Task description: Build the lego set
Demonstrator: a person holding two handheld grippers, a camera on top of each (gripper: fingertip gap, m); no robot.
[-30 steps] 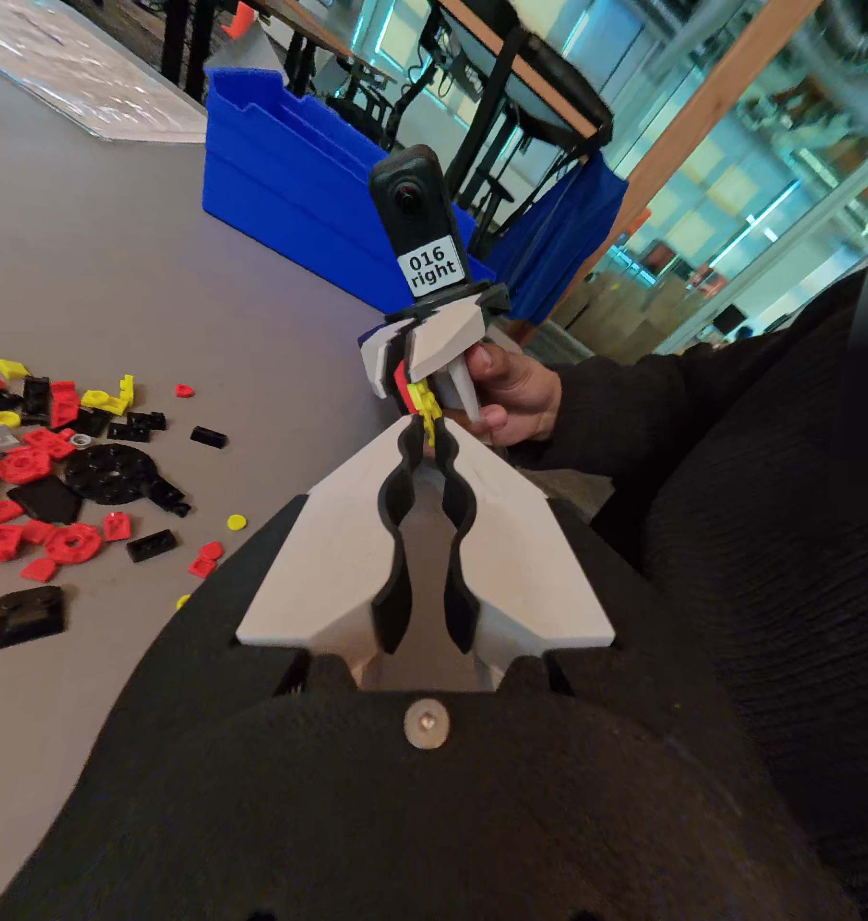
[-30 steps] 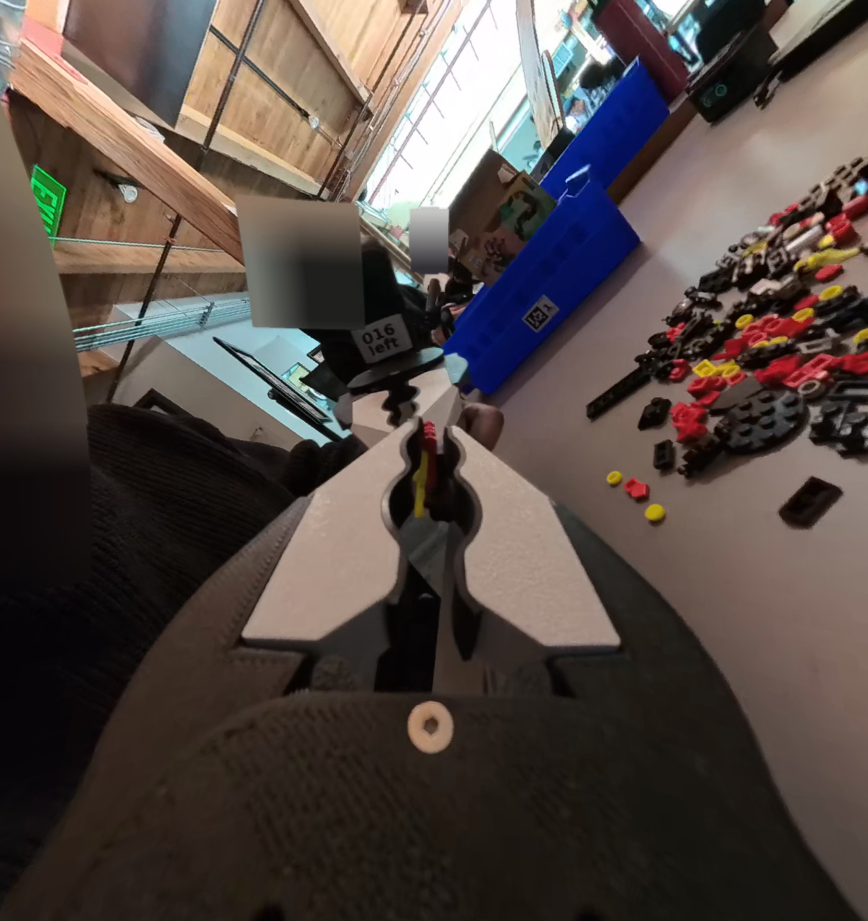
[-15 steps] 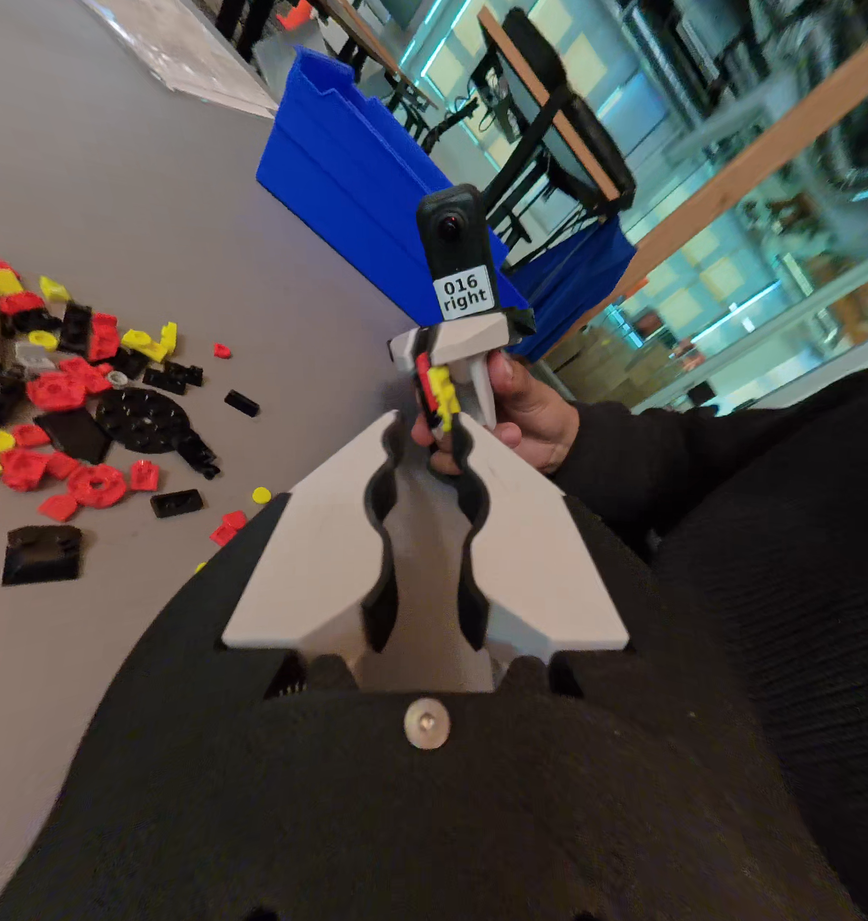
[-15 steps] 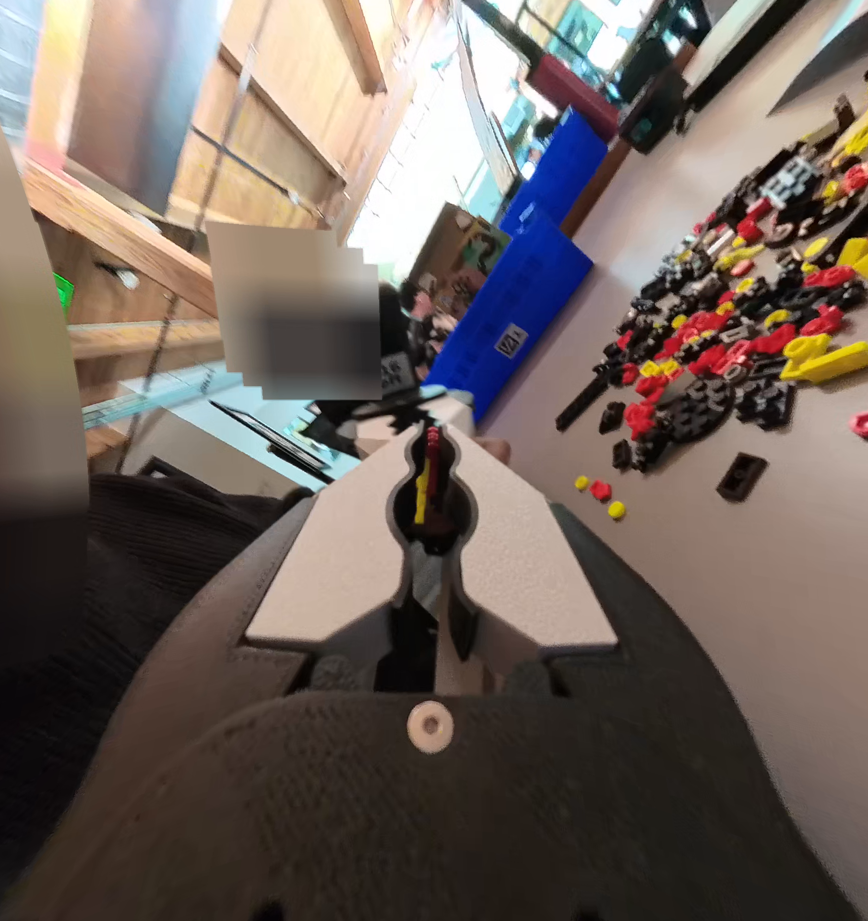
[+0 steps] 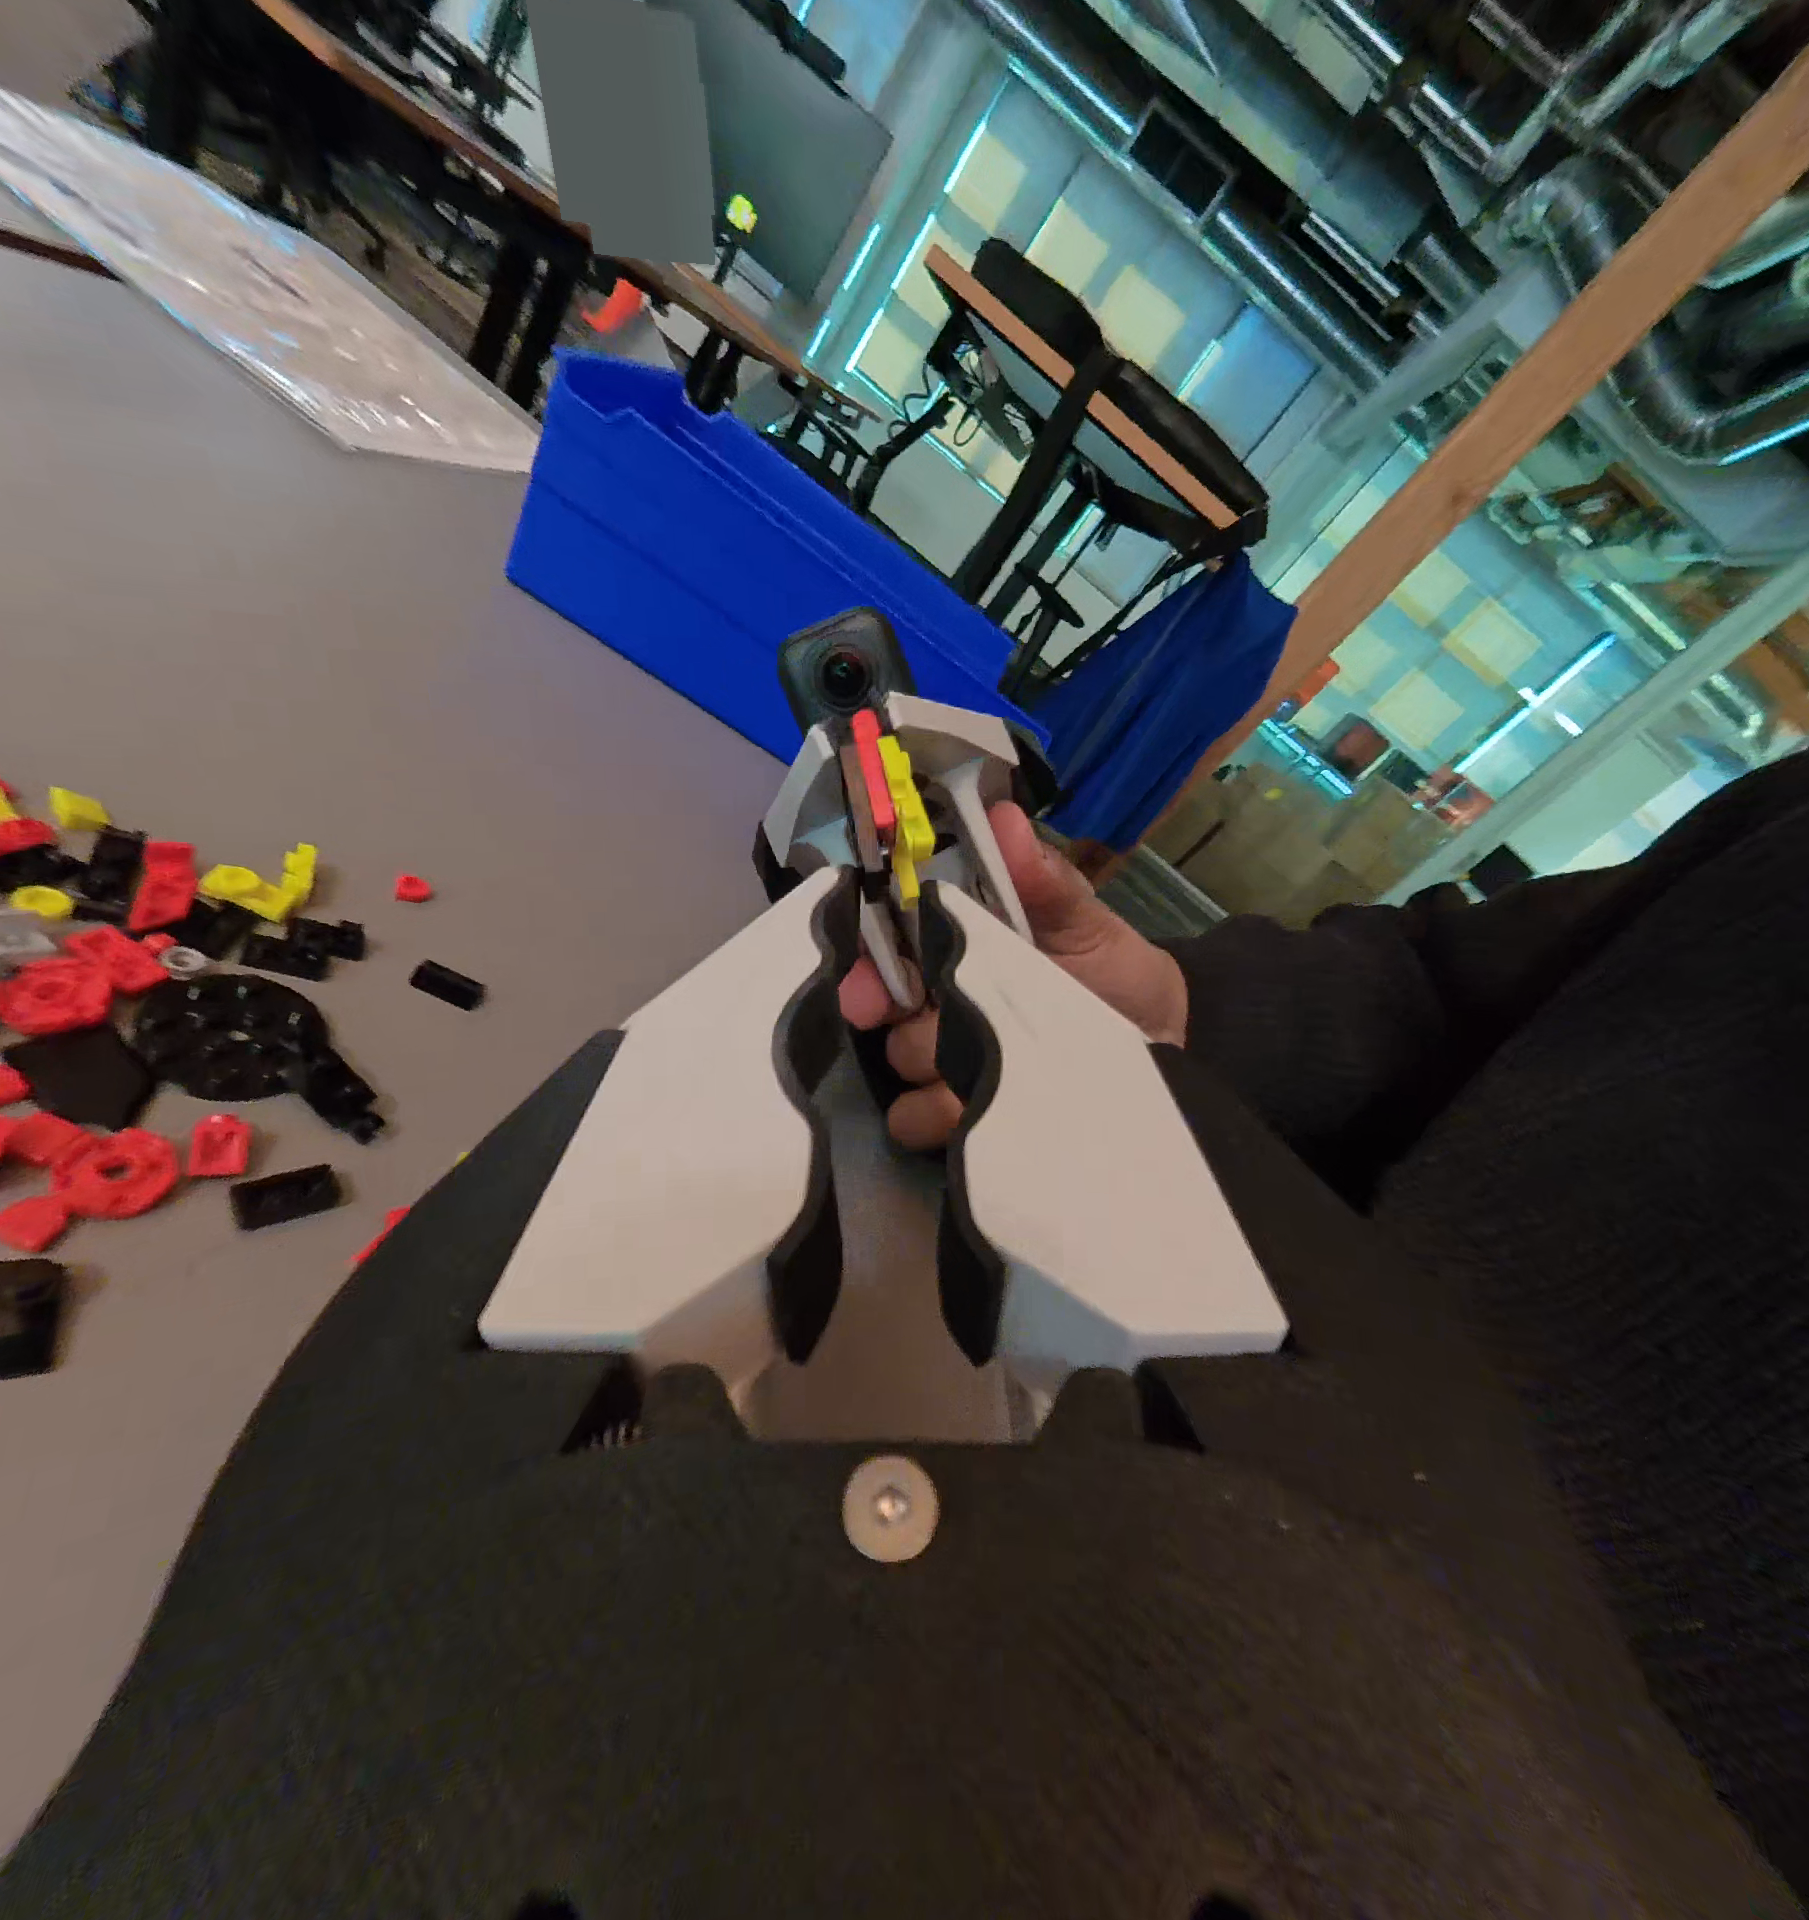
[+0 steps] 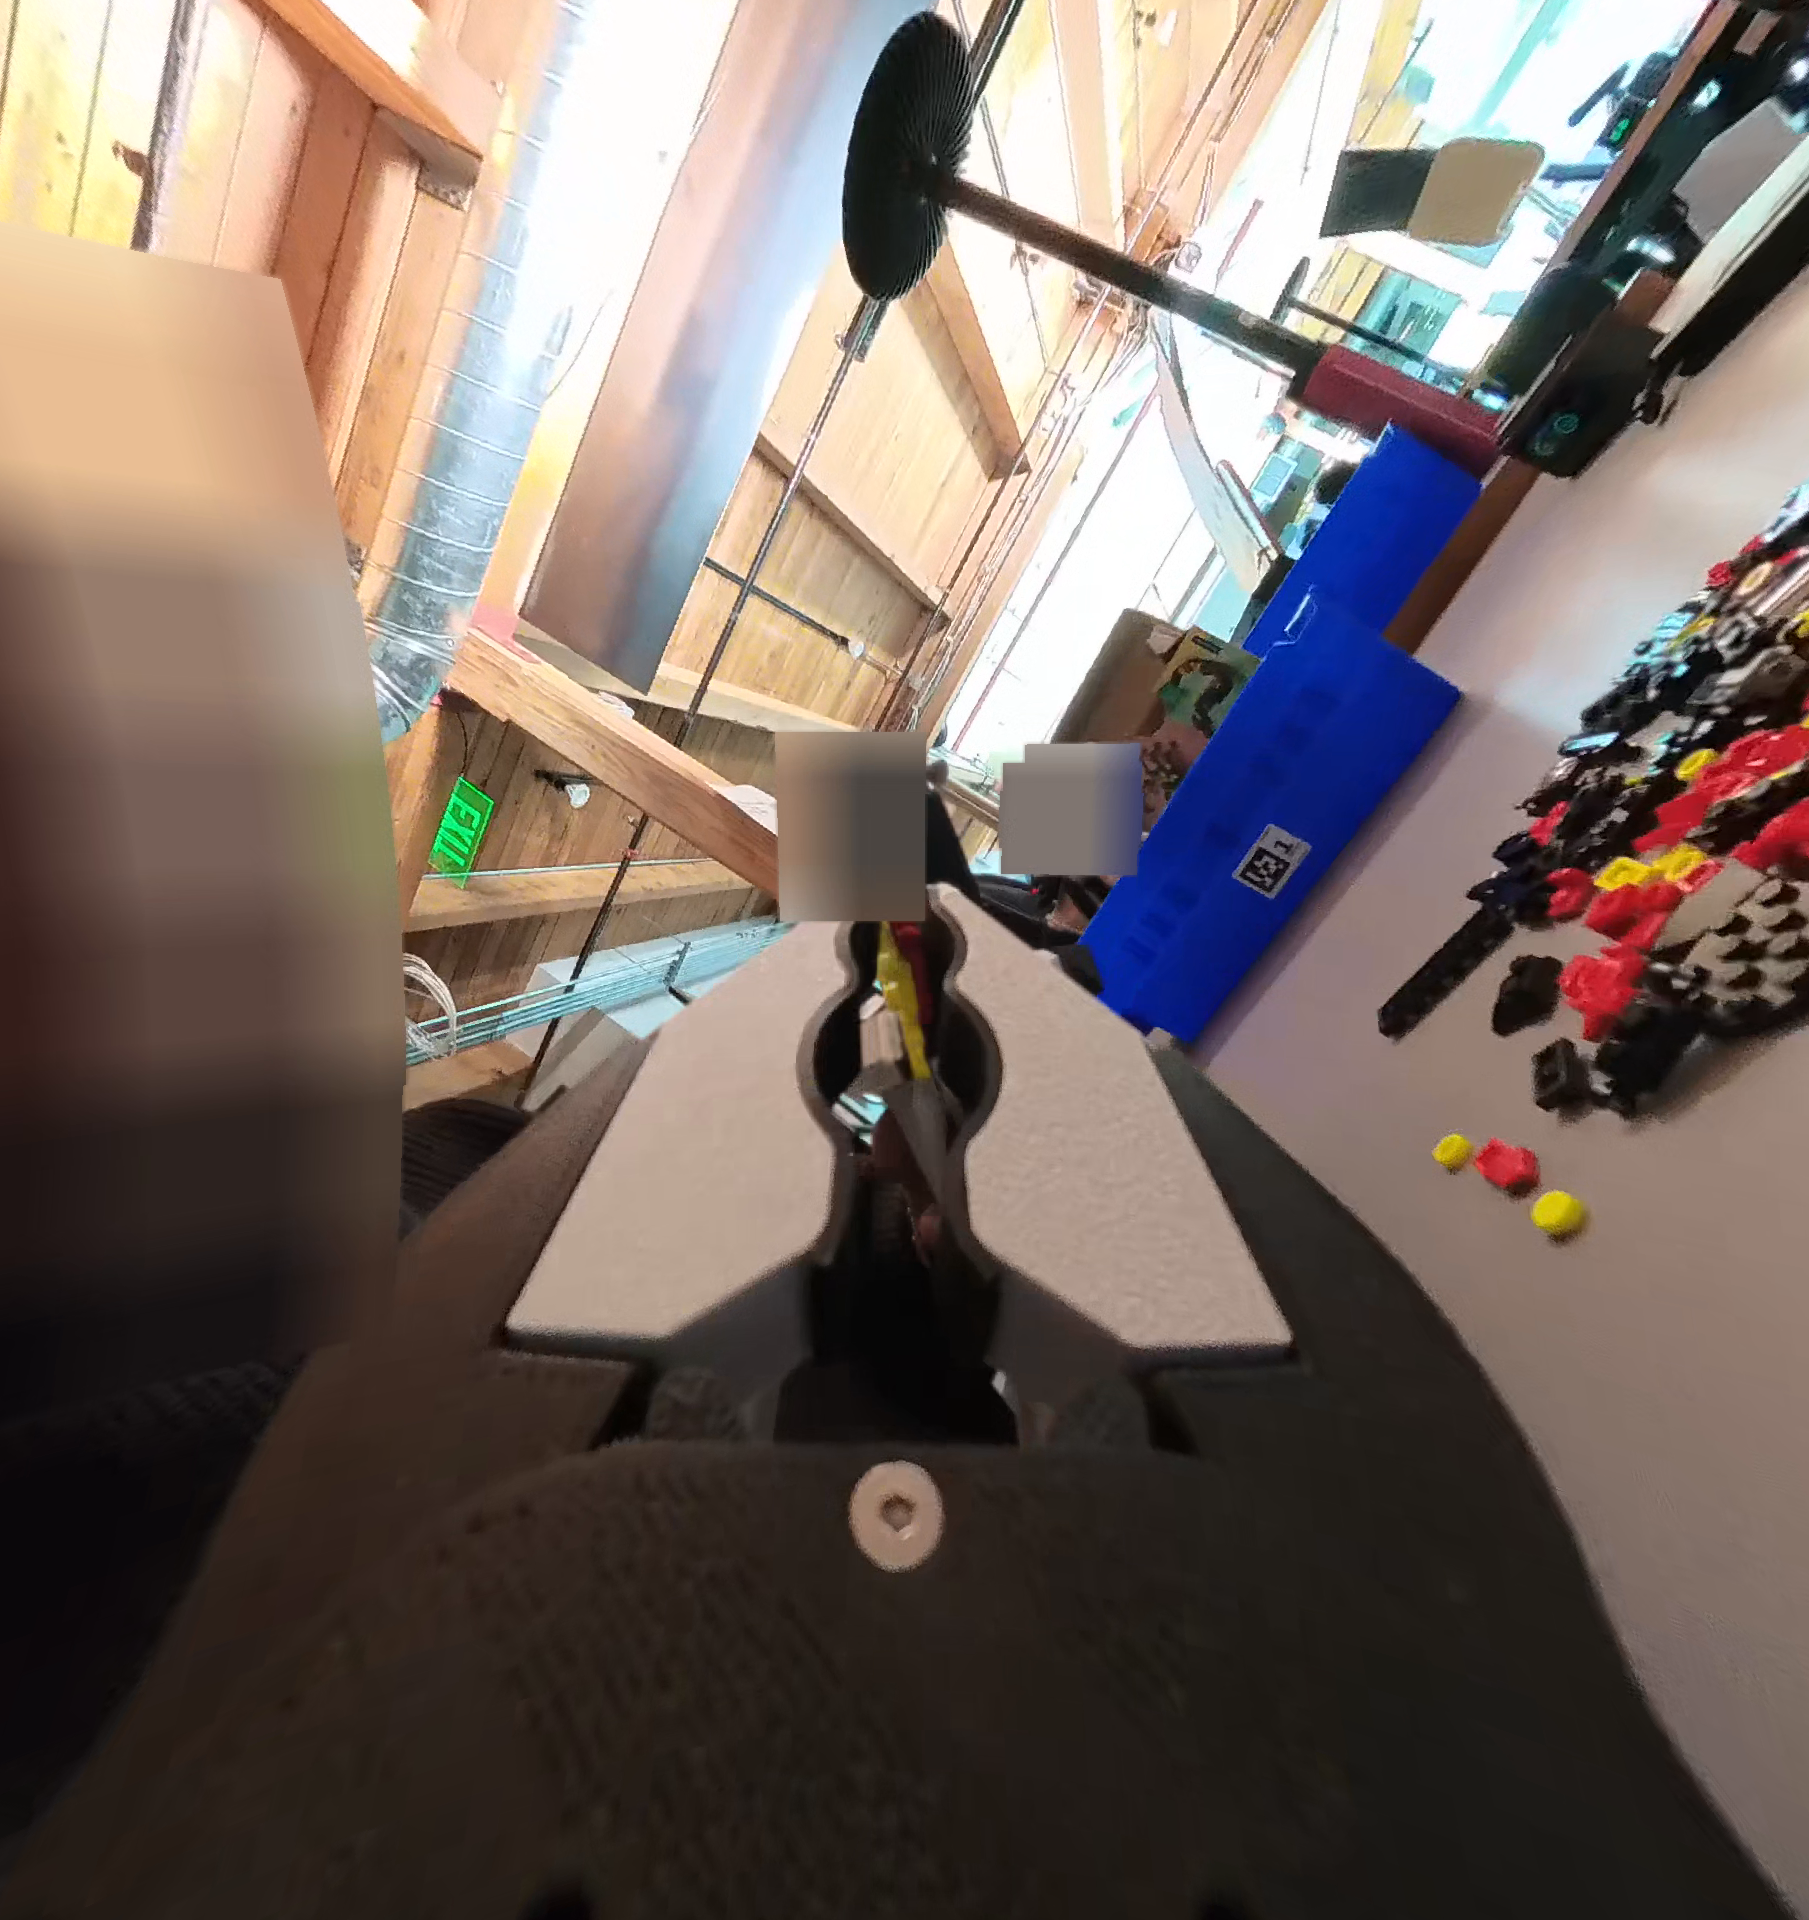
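Left wrist view shows you the lego build (image 5: 887,805), a thin red and yellow stack, raised off the counter (image 5: 256,665) and pinched in the right gripper (image 5: 884,831), whose fingers are closed tight on it. Your hand (image 5: 1066,935) grips that tool's handle just behind. Your left gripper (image 5: 887,914) faces it, fingers set narrow, their tips on either side of the build's lower end; you cannot tell whether they touch it. In the right wrist view the build (image 6: 902,987) sits edge-on between the closed right fingers (image 6: 993,966). Loose bricks (image 5: 131,997) in red, yellow and black lie scattered on the counter to the left, well apart. A blue bin (image 5: 713,561) stands beyond them.
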